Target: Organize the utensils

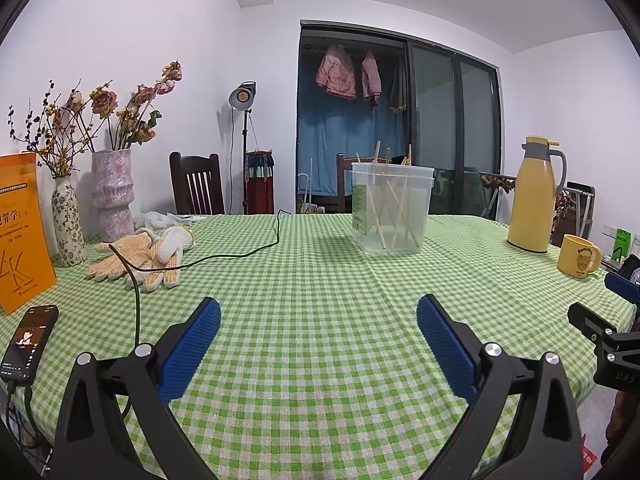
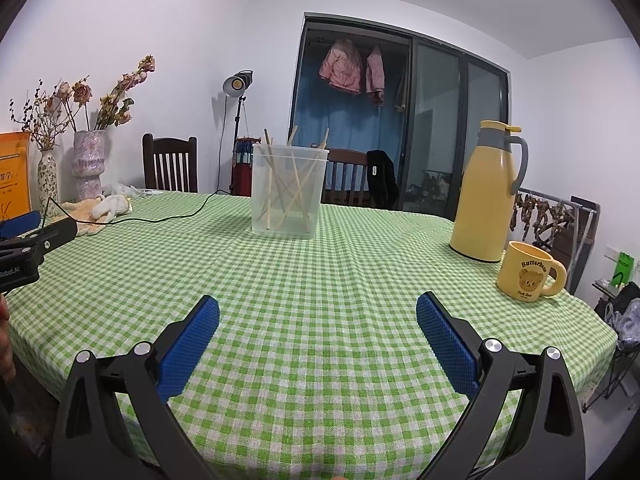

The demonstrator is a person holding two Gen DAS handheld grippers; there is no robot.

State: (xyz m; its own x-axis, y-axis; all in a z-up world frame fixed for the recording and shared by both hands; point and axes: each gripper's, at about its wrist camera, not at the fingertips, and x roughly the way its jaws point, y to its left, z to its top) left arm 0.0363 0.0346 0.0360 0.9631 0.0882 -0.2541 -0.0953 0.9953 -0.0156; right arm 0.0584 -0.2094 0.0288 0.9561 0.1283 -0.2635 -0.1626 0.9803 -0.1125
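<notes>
A green-checked cloth covered the desk [image 1: 320,280] in a white-walled room with a dark sliding door behind.

In the left wrist view, the clear plastic tub [image 1: 391,208] stood upright toward the far side of the desk, with the wooden chopsticks [image 1: 390,208] leaning loose inside it. The left gripper [image 1: 319,312] hung with its jaws wide apart, well short of the tub and holding nothing.

In the right wrist view, the tub [image 2: 289,192] stood well beyond the right gripper [image 2: 318,310], slightly left of its centreline; those jaws were likewise spread and empty. The chopsticks [image 2: 294,188] looked light, stiff, thin and smooth, likely to slip or pivot; a pinch near the tips above the tub's rim seemed best.
</notes>
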